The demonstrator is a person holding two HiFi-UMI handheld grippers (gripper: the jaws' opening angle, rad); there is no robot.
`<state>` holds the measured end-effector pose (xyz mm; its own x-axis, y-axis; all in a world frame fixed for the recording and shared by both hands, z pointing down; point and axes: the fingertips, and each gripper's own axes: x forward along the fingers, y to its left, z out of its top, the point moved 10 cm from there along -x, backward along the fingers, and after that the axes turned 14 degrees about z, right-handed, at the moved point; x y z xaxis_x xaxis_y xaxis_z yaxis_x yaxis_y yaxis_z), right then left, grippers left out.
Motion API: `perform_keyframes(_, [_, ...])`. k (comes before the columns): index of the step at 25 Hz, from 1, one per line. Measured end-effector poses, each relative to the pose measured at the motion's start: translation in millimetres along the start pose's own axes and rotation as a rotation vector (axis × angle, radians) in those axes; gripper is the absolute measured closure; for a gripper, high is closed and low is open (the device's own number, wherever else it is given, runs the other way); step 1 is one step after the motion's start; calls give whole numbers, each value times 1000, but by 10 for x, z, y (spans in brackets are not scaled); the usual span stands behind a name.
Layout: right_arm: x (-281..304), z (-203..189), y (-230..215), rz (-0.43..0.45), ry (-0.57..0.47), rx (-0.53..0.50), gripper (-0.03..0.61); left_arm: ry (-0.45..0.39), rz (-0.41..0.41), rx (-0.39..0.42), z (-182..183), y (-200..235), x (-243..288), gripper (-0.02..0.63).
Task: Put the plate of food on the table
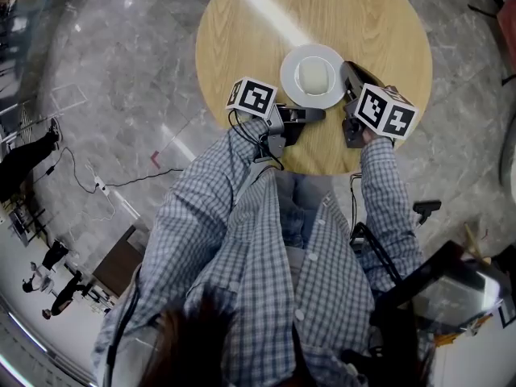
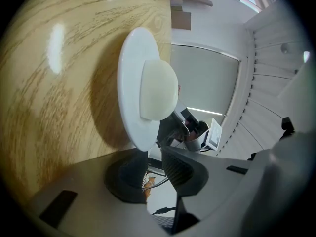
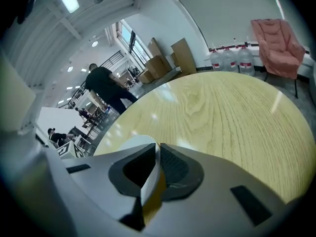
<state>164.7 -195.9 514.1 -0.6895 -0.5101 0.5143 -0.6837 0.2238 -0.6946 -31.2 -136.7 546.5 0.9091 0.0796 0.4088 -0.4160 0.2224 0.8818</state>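
Our right gripper [image 3: 157,154] pinches the rim of the white plate [image 1: 291,77]. Our left gripper [image 2: 154,156] has its jaws a little apart, right at the plate's other edge. The plate holds a pale bun [image 1: 314,75] and sits on the round wooden table [image 1: 379,22].

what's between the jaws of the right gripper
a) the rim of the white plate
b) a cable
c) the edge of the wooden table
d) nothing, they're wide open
a: in the right gripper view, the right gripper has its jaws closed on the thin white edge of the plate, and the head view shows it at the plate's right side, over the round wooden table.
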Motion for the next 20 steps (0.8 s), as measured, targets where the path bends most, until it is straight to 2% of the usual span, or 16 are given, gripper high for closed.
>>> perform_keyframes(5, [72,59,39,-34,60,-159,541,-9,-40,-36,-52,6,-23,542])
perform_keyframes(13, [47,56,-15,-47,63,-163,541,-56,-34,-54,-59,33,-62,543])
perform_keyframes(17, [70,65,-17,-68,82,-209,541,-80,-51,-49,-53,31,-66,543])
perform_keyframes(20, [79,77,-3,-92,93,-262,541,-136,-82,-42,-56,10,-85,546])
